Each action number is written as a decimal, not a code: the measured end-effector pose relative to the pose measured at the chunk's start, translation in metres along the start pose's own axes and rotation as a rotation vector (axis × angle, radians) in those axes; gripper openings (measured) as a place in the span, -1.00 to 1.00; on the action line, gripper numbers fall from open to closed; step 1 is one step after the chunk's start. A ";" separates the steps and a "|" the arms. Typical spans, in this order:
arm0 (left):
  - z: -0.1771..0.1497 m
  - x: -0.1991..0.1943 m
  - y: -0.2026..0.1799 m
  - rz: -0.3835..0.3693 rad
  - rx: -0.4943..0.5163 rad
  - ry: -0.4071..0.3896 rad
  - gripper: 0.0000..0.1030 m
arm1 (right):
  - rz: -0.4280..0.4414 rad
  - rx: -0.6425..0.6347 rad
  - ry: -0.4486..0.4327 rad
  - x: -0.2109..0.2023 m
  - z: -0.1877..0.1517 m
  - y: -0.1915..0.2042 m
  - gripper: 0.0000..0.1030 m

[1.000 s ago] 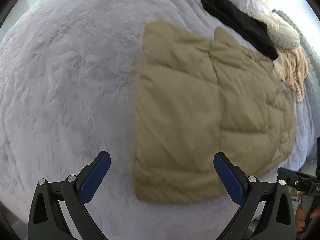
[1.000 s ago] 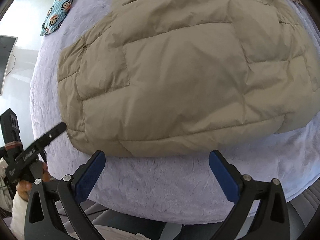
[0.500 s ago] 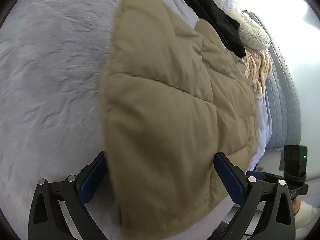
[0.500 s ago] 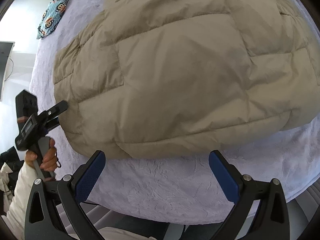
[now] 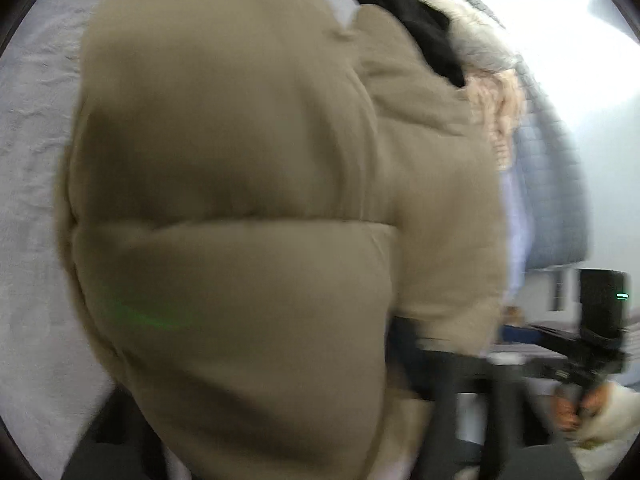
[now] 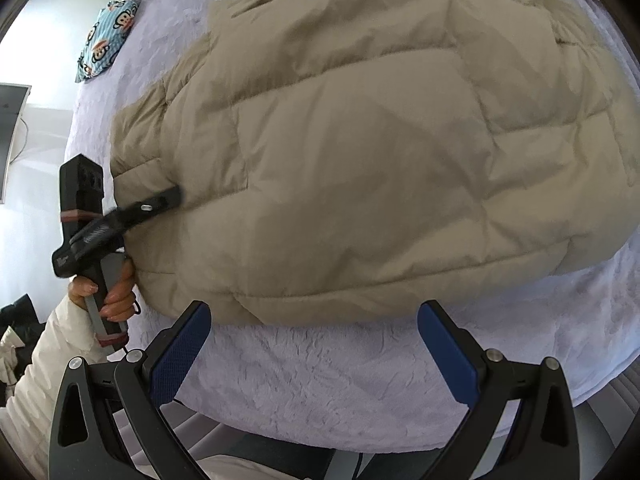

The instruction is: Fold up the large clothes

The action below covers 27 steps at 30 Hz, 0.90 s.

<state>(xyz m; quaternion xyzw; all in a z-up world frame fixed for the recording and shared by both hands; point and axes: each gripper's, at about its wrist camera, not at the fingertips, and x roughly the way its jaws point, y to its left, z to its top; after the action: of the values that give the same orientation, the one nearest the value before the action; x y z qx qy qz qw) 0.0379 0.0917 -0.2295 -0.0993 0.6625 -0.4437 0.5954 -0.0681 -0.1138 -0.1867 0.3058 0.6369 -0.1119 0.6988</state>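
The tan quilted puffer jacket lies flat across the lilac plush bedspread, its long near edge running parallel to the near side of the bed, presumably so both hands can reach it from the bedside. At its left end the left gripper has one finger laid over the top of the padding, and its tongs are closing with the jacket's edge between them; the other finger is hidden under the cloth, so I cannot tell whether the pinch is firm yet. In the left wrist view, blurred, the jacket fills almost everything, which fits a gripper pushed right into the fabric.

The right gripper hovers over bare bedspread just short of the near hem, its blue pads spread wide with nothing between them, likely waiting to take a second hold.

Farther off, a monkey-print pillow sits at the far left, and a black garment lies beyond the jacket.
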 end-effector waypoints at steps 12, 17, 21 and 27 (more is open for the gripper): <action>0.000 -0.049 -0.074 0.001 -0.004 -0.132 -0.56 | 0.029 0.032 -0.248 -0.029 0.069 -0.044 -0.77; 0.000 -0.053 -0.130 0.039 0.025 -0.155 -0.56 | 0.099 0.007 -0.245 0.003 0.104 -0.049 -0.77; 0.005 -0.036 -0.180 0.097 0.043 -0.144 -0.56 | 0.154 0.019 -0.196 0.042 0.129 -0.052 -0.85; 0.023 0.007 -0.244 0.194 0.035 -0.112 -0.56 | 0.198 0.021 -0.196 0.067 0.133 -0.062 -0.93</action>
<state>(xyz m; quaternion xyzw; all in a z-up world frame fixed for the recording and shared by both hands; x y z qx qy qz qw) -0.0401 -0.0665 -0.0597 -0.0491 0.6269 -0.3892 0.6731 0.0181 -0.2228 -0.2684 0.3620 0.5312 -0.0785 0.7620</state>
